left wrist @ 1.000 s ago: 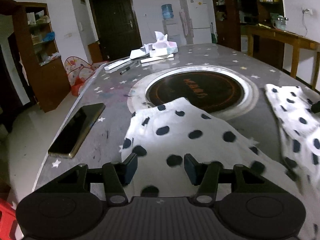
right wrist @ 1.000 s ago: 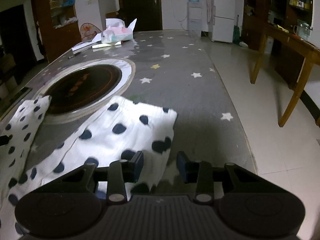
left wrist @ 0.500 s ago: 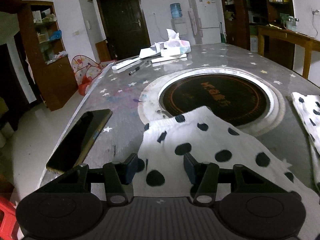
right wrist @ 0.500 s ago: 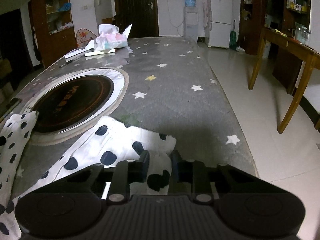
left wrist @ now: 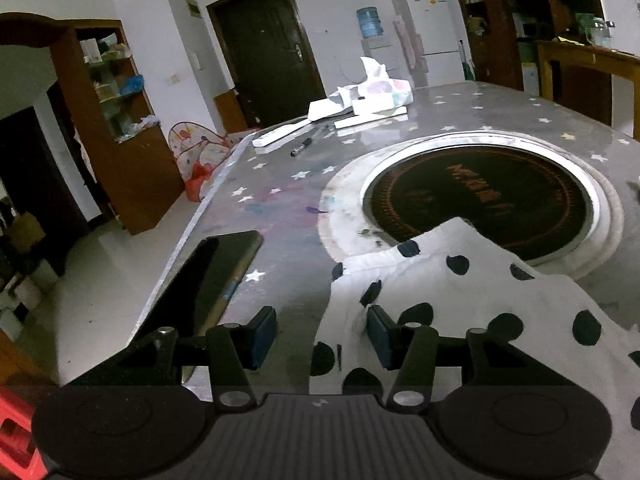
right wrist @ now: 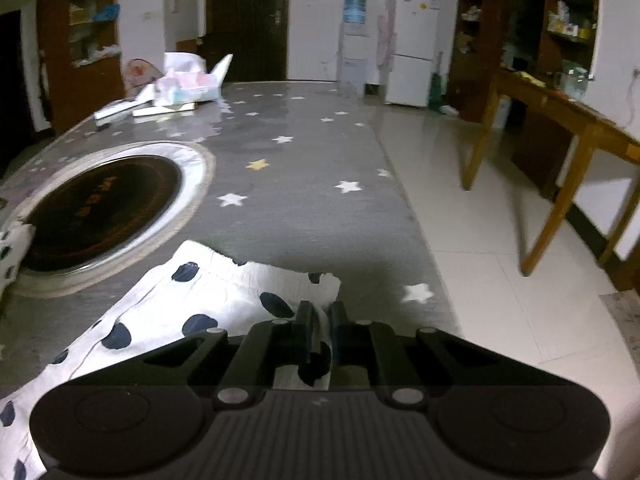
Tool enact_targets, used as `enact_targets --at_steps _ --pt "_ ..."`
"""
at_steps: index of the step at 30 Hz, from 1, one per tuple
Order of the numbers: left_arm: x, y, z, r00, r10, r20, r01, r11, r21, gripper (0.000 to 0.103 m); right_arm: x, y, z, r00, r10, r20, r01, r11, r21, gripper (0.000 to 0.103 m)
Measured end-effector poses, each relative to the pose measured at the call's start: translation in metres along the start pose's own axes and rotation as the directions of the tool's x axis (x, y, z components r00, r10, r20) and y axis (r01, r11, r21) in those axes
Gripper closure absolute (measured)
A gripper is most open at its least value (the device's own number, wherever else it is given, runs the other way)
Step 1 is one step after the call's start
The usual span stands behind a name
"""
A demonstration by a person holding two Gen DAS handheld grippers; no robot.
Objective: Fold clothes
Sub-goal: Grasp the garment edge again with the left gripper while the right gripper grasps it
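A white garment with black polka dots (left wrist: 460,296) lies on the grey star-patterned table (left wrist: 280,200), one end reaching the round black hob. My left gripper (left wrist: 322,338) is open, its jaws straddling the garment's left edge, with cloth between them. In the right wrist view the garment's other end (right wrist: 208,300) lies near the table's right edge. My right gripper (right wrist: 320,320) is shut on a pinch of that cloth at its corner.
A round black hob with a silver rim (left wrist: 480,200) is set in the table. A black phone (left wrist: 204,280) lies at the left edge. A tissue box and papers (left wrist: 372,96) and a pen (left wrist: 301,148) sit at the far end. A wooden side table (right wrist: 560,152) stands on the right.
My right gripper closed on the garment's corner. My left gripper shifted left along the cloth to its left edge and stayed open.
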State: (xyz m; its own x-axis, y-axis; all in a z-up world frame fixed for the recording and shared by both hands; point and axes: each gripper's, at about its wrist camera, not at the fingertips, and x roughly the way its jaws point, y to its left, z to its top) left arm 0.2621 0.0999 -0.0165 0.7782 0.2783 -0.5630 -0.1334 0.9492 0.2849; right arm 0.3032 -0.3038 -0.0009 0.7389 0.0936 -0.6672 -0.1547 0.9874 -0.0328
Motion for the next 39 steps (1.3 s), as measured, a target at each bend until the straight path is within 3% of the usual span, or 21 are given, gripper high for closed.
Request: enact_targets --at_steps 6,14,17,22,29,39 --pt "-0.008 0.002 0.001 1.000 -0.019 0.017 0.019 0.999 -0.027 0.049 -0.002 -0.009 0.001 0.998 0.067 0.002 -0.067 0.997 0.031 0.086" --pt "-0.026 -0.008 -0.003 0.997 -0.072 0.030 0.071 0.997 0.011 0.049 0.003 -0.009 0.003 0.998 0.067 0.003 -0.067 0.997 0.031 0.083" --pt "-0.033 -0.007 -0.005 0.996 -0.091 0.025 0.091 0.996 0.000 0.048 0.004 -0.009 0.004 0.997 0.075 0.011 -0.075 0.997 0.034 0.073" --pt "-0.047 -0.005 -0.013 0.992 -0.126 0.021 0.126 0.992 -0.013 0.046 0.003 -0.012 0.007 0.995 0.096 0.024 -0.097 0.994 0.042 0.072" --pt "-0.069 -0.013 -0.028 0.982 -0.190 0.003 0.190 0.982 0.003 0.043 -0.001 -0.004 0.018 0.992 0.115 0.041 -0.114 0.993 -0.024 0.066" --pt "-0.095 -0.024 -0.039 0.967 -0.254 0.001 0.254 0.967 0.011 0.037 0.028 0.016 0.031 0.985 0.170 -0.018 -0.171 0.975 -0.141 0.060"
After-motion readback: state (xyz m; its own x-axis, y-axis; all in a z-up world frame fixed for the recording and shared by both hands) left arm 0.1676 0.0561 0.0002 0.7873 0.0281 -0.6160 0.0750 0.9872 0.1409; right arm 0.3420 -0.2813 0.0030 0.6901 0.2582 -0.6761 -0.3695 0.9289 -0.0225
